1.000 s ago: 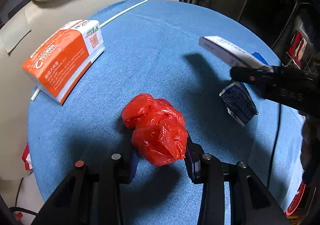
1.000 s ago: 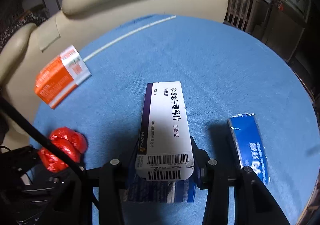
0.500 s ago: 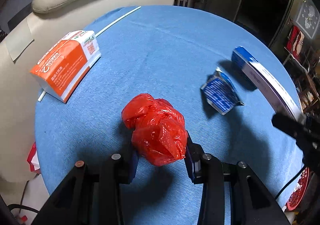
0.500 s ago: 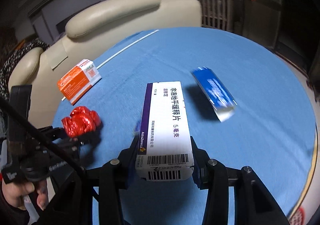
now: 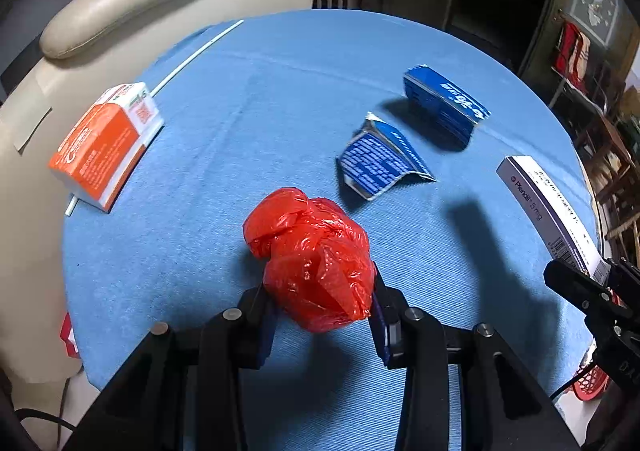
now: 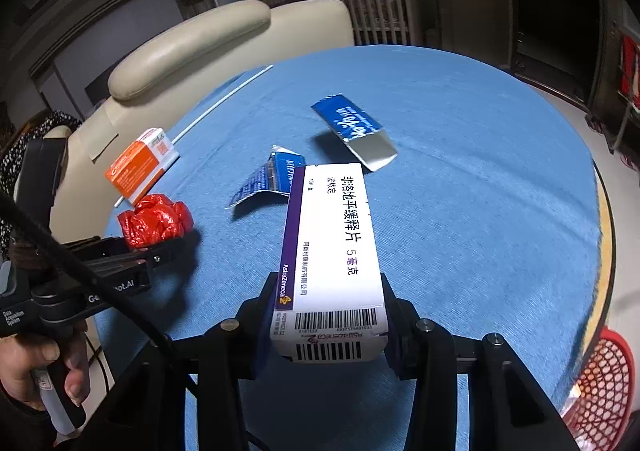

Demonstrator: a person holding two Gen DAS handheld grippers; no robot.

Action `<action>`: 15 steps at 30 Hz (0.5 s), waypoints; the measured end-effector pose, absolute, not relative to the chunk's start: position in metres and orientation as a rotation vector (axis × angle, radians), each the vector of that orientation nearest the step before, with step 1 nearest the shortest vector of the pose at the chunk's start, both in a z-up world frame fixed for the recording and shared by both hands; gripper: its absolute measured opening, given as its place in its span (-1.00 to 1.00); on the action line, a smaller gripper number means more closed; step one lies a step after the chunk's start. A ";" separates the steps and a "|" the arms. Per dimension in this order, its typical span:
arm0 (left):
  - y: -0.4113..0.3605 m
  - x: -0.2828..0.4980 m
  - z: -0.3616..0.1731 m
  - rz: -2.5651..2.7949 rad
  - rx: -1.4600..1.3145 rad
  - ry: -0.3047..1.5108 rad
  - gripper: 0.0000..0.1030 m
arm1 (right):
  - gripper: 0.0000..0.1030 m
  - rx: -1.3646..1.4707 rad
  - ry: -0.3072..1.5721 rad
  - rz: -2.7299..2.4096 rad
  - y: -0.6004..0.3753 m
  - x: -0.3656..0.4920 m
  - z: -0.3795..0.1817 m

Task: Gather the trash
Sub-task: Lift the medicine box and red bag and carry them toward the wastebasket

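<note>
My left gripper is shut on a crumpled red plastic bag, held above the blue round table; the bag also shows in the right wrist view. My right gripper is shut on a white and purple medicine box, which also shows at the right edge of the left wrist view. On the table lie an orange and white box, a torn blue packet and a blue carton.
A red mesh basket stands on the floor beyond the table's right edge. A cream armchair stands behind the table at the left. A thin white stick lies near the far left edge. Dark furniture stands at the back right.
Both grippers have pulled back and risen with their loads. The right gripper with the medicine box has moved right, toward the table's edge; the red basket has come into view.
</note>
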State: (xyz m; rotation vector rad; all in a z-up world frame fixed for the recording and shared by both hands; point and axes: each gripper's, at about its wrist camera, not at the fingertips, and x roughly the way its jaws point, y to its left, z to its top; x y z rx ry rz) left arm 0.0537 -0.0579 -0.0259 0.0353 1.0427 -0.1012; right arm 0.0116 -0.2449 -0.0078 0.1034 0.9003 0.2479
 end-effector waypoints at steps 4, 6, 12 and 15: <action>-0.066 0.051 -0.025 -0.112 0.054 1.043 -0.20 | -0.08 0.121 0.903 0.239 -0.252 0.007 -0.010; -0.070 0.051 -0.025 -0.115 0.062 1.045 -0.20 | -0.08 0.128 0.905 0.236 -0.255 0.006 -0.012; -0.079 0.051 -0.026 -0.128 0.081 1.053 -0.20 | -0.08 0.147 0.903 0.229 -0.262 0.004 -0.013; -0.085 0.050 -0.025 -0.135 0.090 1.051 -0.20 | -0.08 0.155 0.897 0.228 -0.265 0.003 -0.012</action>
